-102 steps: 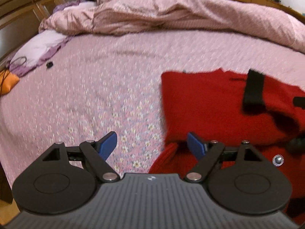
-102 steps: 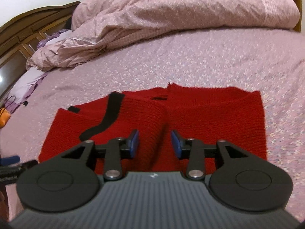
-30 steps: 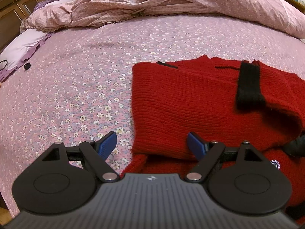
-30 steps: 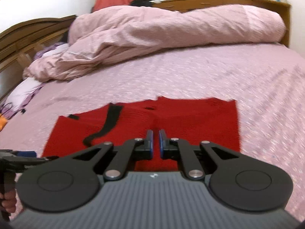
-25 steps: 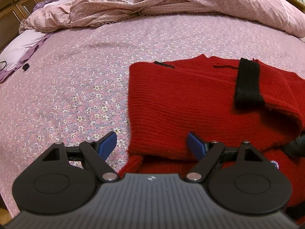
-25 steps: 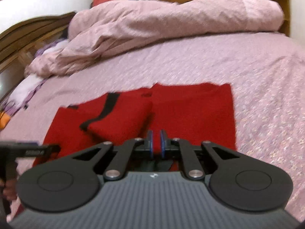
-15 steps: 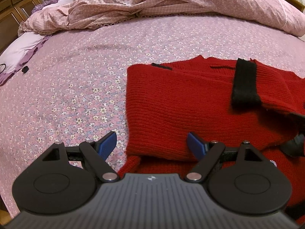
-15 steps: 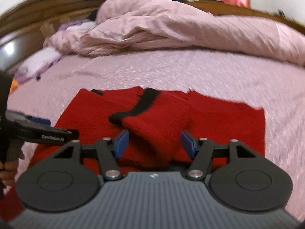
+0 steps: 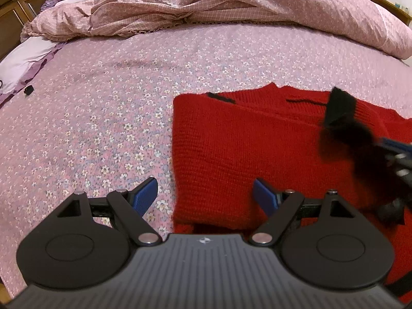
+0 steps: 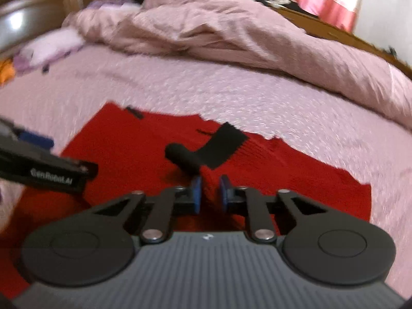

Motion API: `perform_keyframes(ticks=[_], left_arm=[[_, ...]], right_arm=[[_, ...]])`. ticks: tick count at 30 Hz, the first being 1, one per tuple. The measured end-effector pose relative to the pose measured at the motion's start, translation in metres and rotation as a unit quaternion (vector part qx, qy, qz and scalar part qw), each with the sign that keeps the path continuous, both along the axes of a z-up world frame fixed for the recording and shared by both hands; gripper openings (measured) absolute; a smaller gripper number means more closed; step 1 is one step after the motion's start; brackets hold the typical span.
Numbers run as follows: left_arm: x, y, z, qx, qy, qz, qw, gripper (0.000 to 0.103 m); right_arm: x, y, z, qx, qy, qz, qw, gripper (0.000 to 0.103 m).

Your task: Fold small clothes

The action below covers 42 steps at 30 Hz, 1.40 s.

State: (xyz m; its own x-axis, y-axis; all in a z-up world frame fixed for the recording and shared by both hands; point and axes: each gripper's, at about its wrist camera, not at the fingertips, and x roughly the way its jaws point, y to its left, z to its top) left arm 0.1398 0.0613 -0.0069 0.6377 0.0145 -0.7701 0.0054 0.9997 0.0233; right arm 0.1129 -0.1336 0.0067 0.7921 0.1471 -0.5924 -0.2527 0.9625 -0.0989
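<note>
A red knit sweater (image 9: 244,149) lies flat on the flowered bed sheet, its left part folded over. My left gripper (image 9: 204,188) hovers open over the sweater's near left edge, and nothing is between its blue pads. My right gripper (image 10: 209,193) is closing to a narrow gap, and a ridge of the red sleeve (image 10: 209,180) is pinched between its pads. The sleeve's black cuff (image 10: 221,146) curls up just beyond the fingertips. In the left wrist view the cuff (image 9: 337,108) is raised beside the blurred right gripper (image 9: 396,154).
A rumpled pink duvet (image 9: 206,5) fills the far side of the bed. A white and purple pillow (image 9: 23,59) and a small black object (image 9: 27,90) lie at far left. The wooden bed frame (image 10: 334,33) runs behind. Bare sheet (image 9: 103,103) spreads left of the sweater.
My right gripper swung left over the sweater, opened, then closed on the sleeve. The black cuff now stands curled and raised. The left gripper has stayed put and open.
</note>
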Motion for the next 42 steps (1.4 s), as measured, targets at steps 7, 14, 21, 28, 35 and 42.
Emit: perform_keyframes(ticks=[7,14,21,28,35,42], left_arm=[[0.007,-0.004,-0.002,-0.004,-0.007,-0.009,0.9999,0.085],[0.012,-0.008,-0.011,0.002,0.000,-0.013,0.9999,0.085],[0.014,-0.007,-0.013,0.010,-0.001,-0.014,0.9999,0.087],[0.016,-0.012,-0.009,0.024,-0.005,-0.014,0.9996,0.087],[0.020,-0.017,-0.005,0.029,-0.008,-0.014,0.9995,0.087],[0.026,-0.021,-0.002,0.031,-0.012,-0.019,0.9993,0.087]], right_arm=[[-0.029,-0.051,0.021,0.060,-0.035,-0.085,0.994,0.012],[-0.045,-0.113,0.000,0.113,0.004,-0.184,0.976,0.012],[-0.054,-0.154,-0.030,0.154,0.091,-0.220,0.959,0.014],[-0.055,-0.178,-0.003,0.150,0.075,-0.195,0.966,0.033],[-0.006,-0.179,0.007,0.164,0.047,-0.155,0.973,0.059],[0.042,-0.169,-0.019,0.116,0.079,-0.152,0.978,0.058]])
